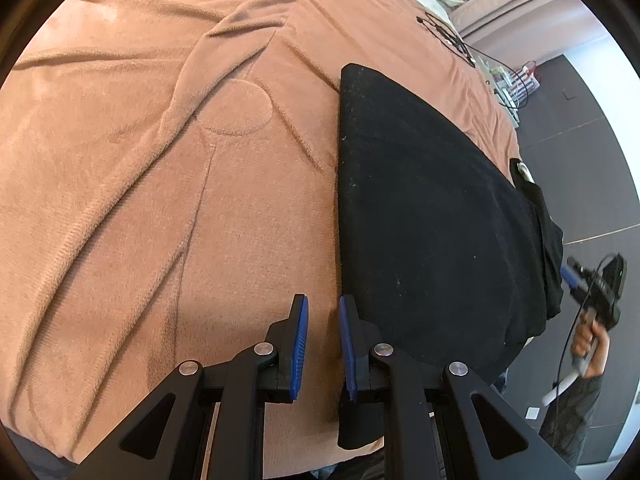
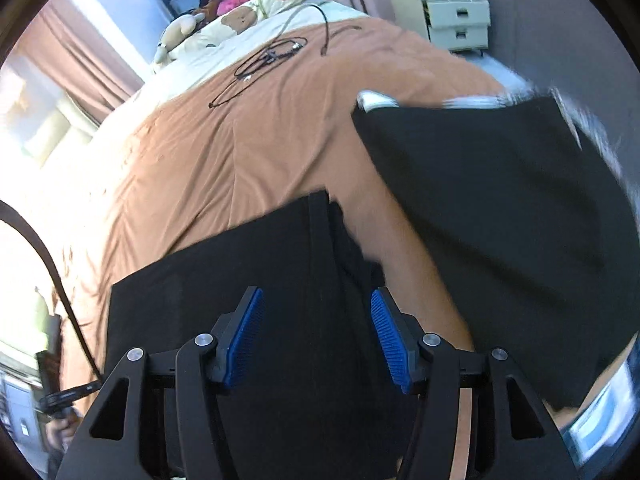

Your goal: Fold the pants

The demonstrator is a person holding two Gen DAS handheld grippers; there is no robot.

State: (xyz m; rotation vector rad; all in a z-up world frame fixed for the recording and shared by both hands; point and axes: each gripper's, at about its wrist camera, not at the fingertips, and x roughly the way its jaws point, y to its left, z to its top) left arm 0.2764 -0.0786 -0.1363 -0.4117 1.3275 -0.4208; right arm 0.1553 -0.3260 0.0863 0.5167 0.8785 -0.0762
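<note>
Black pants [image 1: 432, 220] lie flat on a brown blanket [image 1: 160, 160] that covers a bed. My left gripper [image 1: 323, 304] hovers at their left edge. Its blue pads stand a narrow gap apart, and only blanket shows between them. The cloth's edge runs under the right finger. In the right wrist view my right gripper [image 2: 317, 296] is open wide above a black pants panel [image 2: 280, 272], and the pads do not press on it. A larger black panel [image 2: 500, 220] with a pale edge is blurred at the right.
A black cable [image 2: 272, 54] lies coiled on the blanket farther up the bed. Pillows and soft toys [image 2: 240, 12] are piled at the head. A white drawer unit [image 2: 452, 20] stands beside the bed. Dark floor [image 1: 580, 140] lies past the bed's right edge.
</note>
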